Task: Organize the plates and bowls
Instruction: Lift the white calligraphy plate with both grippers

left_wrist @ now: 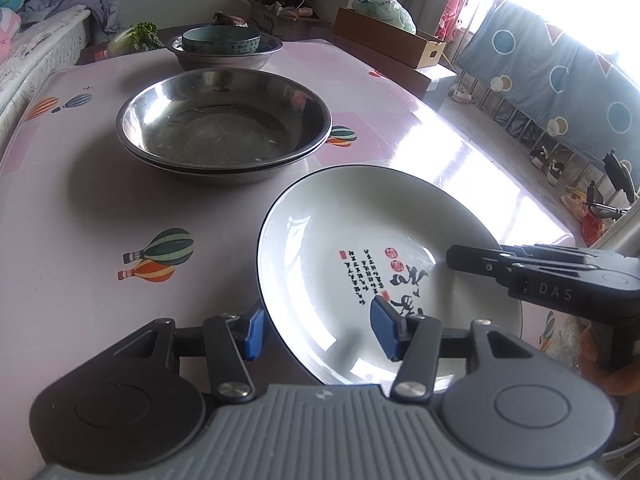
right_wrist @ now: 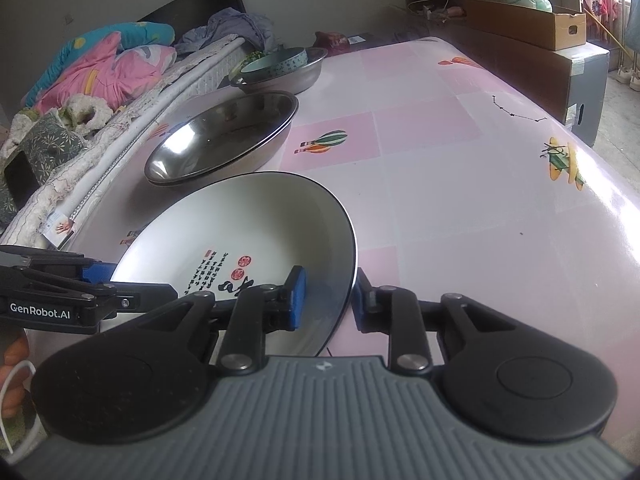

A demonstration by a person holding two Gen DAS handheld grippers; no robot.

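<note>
"GenRobot.AI" is printed in white on the black body of the left gripper [right_wrist: 100,280], "DAS" is seen on the right gripper [left_wrist: 452,258], and black brush characters with red seals, not legible, are painted on the plate [left_wrist: 360,216].

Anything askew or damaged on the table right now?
No damage or spills visible. Only oddity: the white plate sits tilted rather than flat, its rim between the right gripper's pads. The left gripper straddles the opposite rim with a gap. The steel pans are neatly nested.
</note>
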